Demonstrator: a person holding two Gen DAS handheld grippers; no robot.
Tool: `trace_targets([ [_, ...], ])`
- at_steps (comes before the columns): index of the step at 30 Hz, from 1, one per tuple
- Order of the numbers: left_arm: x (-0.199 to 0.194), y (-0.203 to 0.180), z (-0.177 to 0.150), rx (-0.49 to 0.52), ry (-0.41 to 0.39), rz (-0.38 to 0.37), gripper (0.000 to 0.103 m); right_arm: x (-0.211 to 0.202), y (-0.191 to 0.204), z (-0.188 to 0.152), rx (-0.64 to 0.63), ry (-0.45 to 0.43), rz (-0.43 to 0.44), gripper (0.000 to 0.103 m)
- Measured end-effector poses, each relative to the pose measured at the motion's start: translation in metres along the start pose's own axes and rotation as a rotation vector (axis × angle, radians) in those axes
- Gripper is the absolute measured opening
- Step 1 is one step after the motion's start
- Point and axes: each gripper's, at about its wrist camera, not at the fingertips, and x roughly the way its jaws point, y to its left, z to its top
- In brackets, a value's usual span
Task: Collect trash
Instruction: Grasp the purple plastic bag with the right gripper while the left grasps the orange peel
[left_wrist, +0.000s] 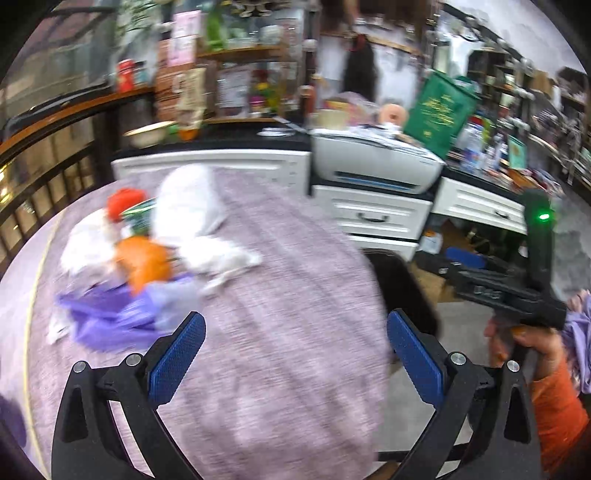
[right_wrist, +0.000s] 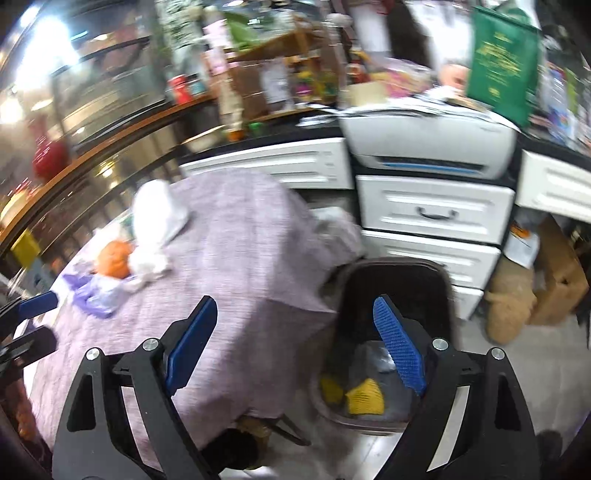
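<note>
- Left gripper (left_wrist: 295, 347): jaws fully spread, nothing held.
- Right gripper (right_wrist: 299, 345): jaws wide, nothing held, above bin (right_wrist: 395, 280).
- Trash (left_wrist: 147, 254) lay on counter (left_wrist: 280, 295).
- Step judged: between pickups; next move needs a reach to the pile.

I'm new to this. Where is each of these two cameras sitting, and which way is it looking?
Left wrist: rides the left hand-held gripper, looking down over the purple-clothed table at the trash pile; the person's hand holding the right hand-held gripper shows.
Right wrist: rides the right hand-held gripper, looking at the table edge and the dark bin; open pads only.
Shared: table, trash pile, white drawers, printer.
</note>
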Motion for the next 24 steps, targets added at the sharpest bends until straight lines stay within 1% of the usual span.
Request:
trace_targets([
  [1,-0.002,0.013,-0.003,-0.013,-0.004,0.034,0.097,0.001,0.008,0.001,-0.017,0.001,0.013,0.086],
  [3,-0.010,0.038,-0.012,-0.042,-0.004,0.074,0.097,0.004,0.028,0.005,-0.059,0.004,0.046,0.086],
  [6,-0.019,0.069,-0.021,-0.080,0.004,0.113,0.097,0.009,0.055,0.008,-0.102,0.018,0.106,0.086],
  [7,-0.021,0.081,-0.025,-0.096,0.007,0.142,0.097,0.012,0.064,0.009,-0.114,0.027,0.127,0.086],
  [10,-0.028,0.113,-0.036,-0.136,0.019,0.193,0.097,0.018,0.088,0.013,-0.154,0.044,0.169,0.086],
  [13,-0.034,0.146,-0.045,-0.181,0.024,0.224,0.097,0.022,0.110,0.016,-0.202,0.052,0.205,0.086],
  [15,-0.036,0.162,-0.047,-0.201,0.029,0.253,0.097,0.027,0.126,0.020,-0.242,0.060,0.230,0.086],
  [17,-0.036,0.178,-0.049,-0.232,0.039,0.263,0.097,0.035,0.143,0.022,-0.286,0.079,0.254,0.086],
  [19,-0.036,0.188,-0.051,-0.265,0.046,0.253,0.096,0.042,0.157,0.023,-0.319,0.102,0.274,0.086],
  [22,-0.038,0.195,-0.052,-0.281,0.036,0.253,0.096,0.053,0.178,0.021,-0.368,0.146,0.329,0.086],
  [24,-0.037,0.200,-0.051,-0.292,0.036,0.252,0.096,0.060,0.193,0.018,-0.413,0.161,0.344,0.086],
])
